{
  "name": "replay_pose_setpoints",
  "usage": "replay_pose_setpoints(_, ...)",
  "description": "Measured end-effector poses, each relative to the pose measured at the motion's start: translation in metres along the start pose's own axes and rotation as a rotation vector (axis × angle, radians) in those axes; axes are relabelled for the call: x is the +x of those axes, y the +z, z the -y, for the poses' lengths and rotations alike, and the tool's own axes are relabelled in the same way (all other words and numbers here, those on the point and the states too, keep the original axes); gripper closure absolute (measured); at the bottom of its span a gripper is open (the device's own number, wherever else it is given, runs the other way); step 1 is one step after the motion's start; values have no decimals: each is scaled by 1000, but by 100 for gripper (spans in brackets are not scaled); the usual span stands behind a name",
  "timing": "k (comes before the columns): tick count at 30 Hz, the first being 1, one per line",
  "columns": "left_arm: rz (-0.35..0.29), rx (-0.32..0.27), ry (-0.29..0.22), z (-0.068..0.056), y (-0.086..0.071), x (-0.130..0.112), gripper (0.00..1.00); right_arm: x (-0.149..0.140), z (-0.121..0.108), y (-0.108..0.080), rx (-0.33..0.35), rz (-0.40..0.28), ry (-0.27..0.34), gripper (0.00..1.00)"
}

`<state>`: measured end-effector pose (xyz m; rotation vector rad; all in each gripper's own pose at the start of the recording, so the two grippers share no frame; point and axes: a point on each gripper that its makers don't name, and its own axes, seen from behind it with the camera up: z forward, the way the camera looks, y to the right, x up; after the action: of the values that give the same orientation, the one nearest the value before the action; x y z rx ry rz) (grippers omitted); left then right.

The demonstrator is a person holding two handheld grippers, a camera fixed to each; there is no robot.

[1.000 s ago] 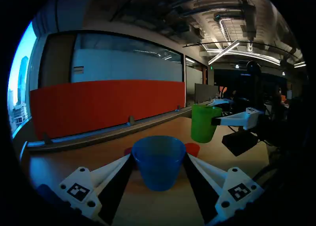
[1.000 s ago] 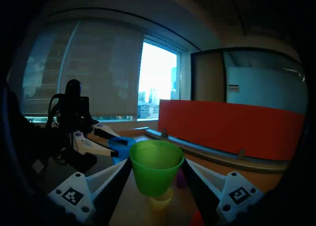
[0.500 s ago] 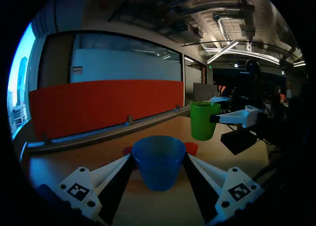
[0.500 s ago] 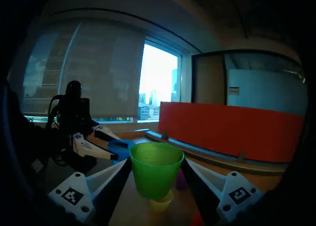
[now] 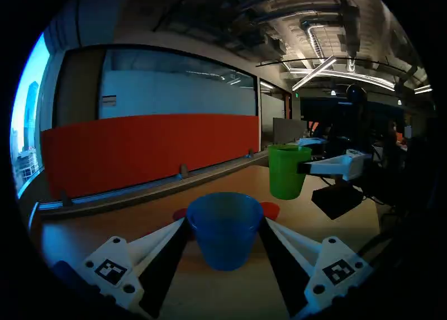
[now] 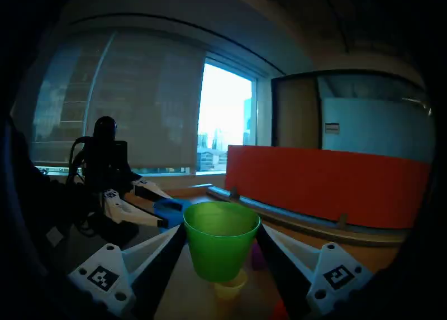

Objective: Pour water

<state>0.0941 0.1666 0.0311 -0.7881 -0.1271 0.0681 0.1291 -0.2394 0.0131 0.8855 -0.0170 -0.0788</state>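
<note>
The left gripper (image 5: 223, 222) is holding a blue cup (image 5: 224, 233) upright over the tabletop (image 5: 234, 180), with both fingers pressing its sides. The right gripper (image 6: 220, 230) is clamping a green cup (image 6: 222, 244) the same way, apart from the blue cup and higher. The 2 cups seem to be lining up before the pour. Next, the green cup probably needs carrying over the blue rim, then tipping. Against 1 second ago, the green cup is sitting straighter, while the blue cup is staying put.
</note>
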Motion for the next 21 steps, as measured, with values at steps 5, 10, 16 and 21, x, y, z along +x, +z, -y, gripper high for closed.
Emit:
replay_pose_setpoints(5,-12,4,7,1,-2,5,15,-3,4,0,12,7,4,8)
replay_pose_setpoints(10,-21,4,25,1,-4,9,15,-7,12,0,29,18,5,8)
replay_pose_setpoints(16,-30,6,66,0,-6,14,15,-15,23,3,55,34,7,8)
replay_pose_setpoints(21,-36,7,111,-4,-7,20,15,-22,31,6,75,49,14,8)
